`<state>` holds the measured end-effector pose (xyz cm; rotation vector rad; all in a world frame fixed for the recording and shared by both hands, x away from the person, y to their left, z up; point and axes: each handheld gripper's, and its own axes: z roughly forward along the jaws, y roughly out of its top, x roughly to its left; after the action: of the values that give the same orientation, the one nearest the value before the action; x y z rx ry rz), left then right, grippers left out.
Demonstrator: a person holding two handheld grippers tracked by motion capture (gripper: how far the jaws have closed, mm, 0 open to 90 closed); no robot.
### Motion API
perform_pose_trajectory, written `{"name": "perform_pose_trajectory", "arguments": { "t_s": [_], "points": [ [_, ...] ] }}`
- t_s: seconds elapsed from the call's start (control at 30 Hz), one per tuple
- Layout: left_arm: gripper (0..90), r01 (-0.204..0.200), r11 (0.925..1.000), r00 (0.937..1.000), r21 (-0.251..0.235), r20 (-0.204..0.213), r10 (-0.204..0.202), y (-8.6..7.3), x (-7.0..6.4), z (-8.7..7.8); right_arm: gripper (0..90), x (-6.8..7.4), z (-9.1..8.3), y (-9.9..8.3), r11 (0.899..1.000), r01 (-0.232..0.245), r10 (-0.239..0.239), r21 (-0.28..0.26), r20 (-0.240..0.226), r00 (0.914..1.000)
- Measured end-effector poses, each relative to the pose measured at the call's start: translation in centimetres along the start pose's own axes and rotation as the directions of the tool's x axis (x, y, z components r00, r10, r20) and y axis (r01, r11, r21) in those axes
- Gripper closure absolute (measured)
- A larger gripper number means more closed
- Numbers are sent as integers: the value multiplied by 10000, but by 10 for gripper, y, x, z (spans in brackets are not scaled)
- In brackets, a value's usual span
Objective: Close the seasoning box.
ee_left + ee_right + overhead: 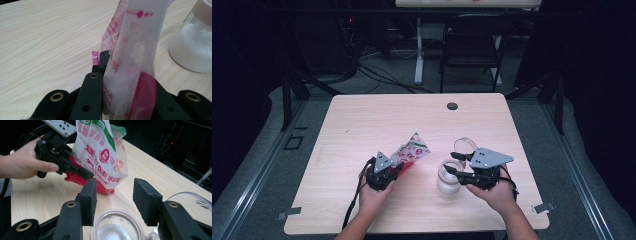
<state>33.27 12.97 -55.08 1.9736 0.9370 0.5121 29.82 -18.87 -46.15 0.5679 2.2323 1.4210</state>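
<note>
Red-and-white plastic marks the seasoning bag (410, 152) in the high view, pinched near its base by the left tongs (394, 167) above the pale wooden surface (362, 125). Just to its right stands an open glass jar (448, 177), the right tongs (455, 170) at its mouth, its clear lid (464, 146) lying behind. From the left gripper view, the jaws are clamped on the bag (132, 75), the jar (193, 47) of white powder close by. From the right gripper view, the right tongs (115, 195) are spread apart over the jar's rim (117, 215), holding nothing. Pouring appears to be the step in hand; next, the bag's mouth likely needs tipping over the jar.
</note>
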Motion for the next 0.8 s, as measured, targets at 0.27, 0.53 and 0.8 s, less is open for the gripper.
{"name": "perform_pose_trajectory", "arguments": {
  "t_s": [0.27, 0.53, 0.8],
  "points": [
    [836, 9, 9999, 9999, -154, -131, -11, 2, 7, -9, 540, -1, -1, 0, 10000, -39, 39, -7, 52, 10000],
    [849, -75, 9994, 9990, -348, -443, 60, 8, 20, -23, 540, -2, -1, -1, 10000, -81, 81, -51, 118, 9999],
    [854, 14, 9993, 9959, -373, -899, -48, 8, 38, -39, 540, -2, -2, -1, 10000, -89, 90, -35, 150, 9998]
  ]
}}
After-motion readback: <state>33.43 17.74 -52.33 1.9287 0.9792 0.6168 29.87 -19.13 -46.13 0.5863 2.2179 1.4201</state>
